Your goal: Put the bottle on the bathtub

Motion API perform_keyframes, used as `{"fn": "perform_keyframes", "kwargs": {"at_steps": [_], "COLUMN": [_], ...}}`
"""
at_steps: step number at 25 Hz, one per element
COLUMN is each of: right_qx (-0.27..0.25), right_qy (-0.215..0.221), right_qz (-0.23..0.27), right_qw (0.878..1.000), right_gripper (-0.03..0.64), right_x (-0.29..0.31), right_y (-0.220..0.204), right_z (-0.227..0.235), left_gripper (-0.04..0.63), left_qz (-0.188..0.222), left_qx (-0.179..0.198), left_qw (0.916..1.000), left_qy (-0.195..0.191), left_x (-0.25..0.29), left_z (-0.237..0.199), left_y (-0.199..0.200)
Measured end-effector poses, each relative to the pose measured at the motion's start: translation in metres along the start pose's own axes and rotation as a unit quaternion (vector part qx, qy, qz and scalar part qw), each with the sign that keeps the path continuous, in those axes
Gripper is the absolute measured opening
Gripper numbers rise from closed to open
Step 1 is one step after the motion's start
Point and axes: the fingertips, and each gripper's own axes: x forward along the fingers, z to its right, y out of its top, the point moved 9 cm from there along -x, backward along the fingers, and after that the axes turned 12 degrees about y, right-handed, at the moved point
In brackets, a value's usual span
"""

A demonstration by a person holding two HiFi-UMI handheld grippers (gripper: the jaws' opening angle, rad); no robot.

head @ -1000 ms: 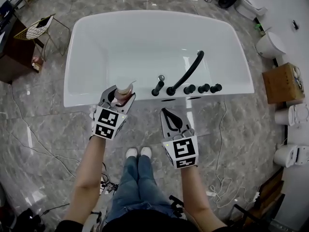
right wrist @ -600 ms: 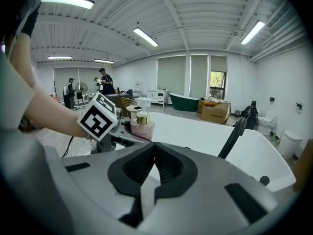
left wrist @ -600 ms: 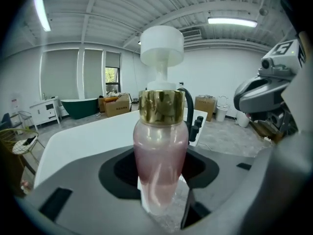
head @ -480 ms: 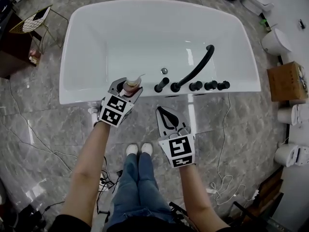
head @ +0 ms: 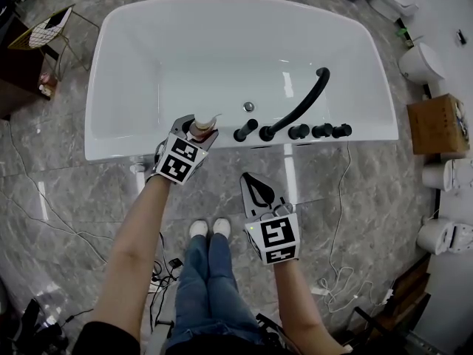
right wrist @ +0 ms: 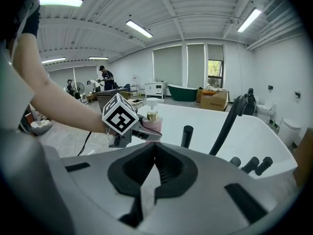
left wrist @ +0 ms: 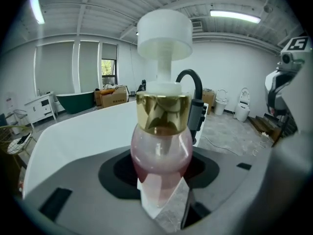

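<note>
One bottle [left wrist: 163, 151] is clamped in the left gripper [head: 194, 129] over the bathtub [head: 118, 151] rim. Lower it upright onto the flat rim, then release. The right gripper [head: 255, 182] is closed, empty.

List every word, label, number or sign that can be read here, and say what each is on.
No text can be read.
bottle: no label shows on its pink body, gold collar or white pump.
left gripper and right gripper: their cubes bear square black-and-white markers, no letters.
cardboard box: any print is too small to read.
</note>
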Motion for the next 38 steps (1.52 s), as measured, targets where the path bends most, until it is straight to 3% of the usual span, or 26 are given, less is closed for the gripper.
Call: {"fn": "perform_keyframes", "kwargs": {"at_steps": [12,17,23,27,38], "right_qx": [-0.008,-0.01,-0.035,-0.056,-0.072], "right_qy": [0.001,0.006,0.009,0.015,0.021], "right_qz": [-0.018,-0.024,-0.02,-0.017,0.031], "right_qw": [1.0,1.0,0.999,0.998,0.997], "right_gripper": [0.015,0.015,0.015,0.015,0.017], "right_x": [0.002,-0.004,-0.018,-0.027,-0.068], "right_y": [-0.003,0.007,0.028,0.043,0.085], "right_z": [-0.005,-0.016,-0.021,-0.031,-0.057], "left_gripper": [0.227,0.238,0.311,0.422,0.446], "left_qz": [-0.029,-0.071,-0.073,-0.05,0.006], "left_qx": [0.061,0.104,0.067,0.025,-0.023], "left_qw": [0.9976,0.992,0.9945,0.9978,0.9967], "left_qy": [-0.018,0.007,0.034,0.034,0.078], "left_x": [0.001,0.001,-0.022,-0.05,-0.138], "left_z": [-0.003,0.001,-0.004,-0.008,-0.004], "left_y": [-0.006,-0.006,0.004,0.015,0.053]}}
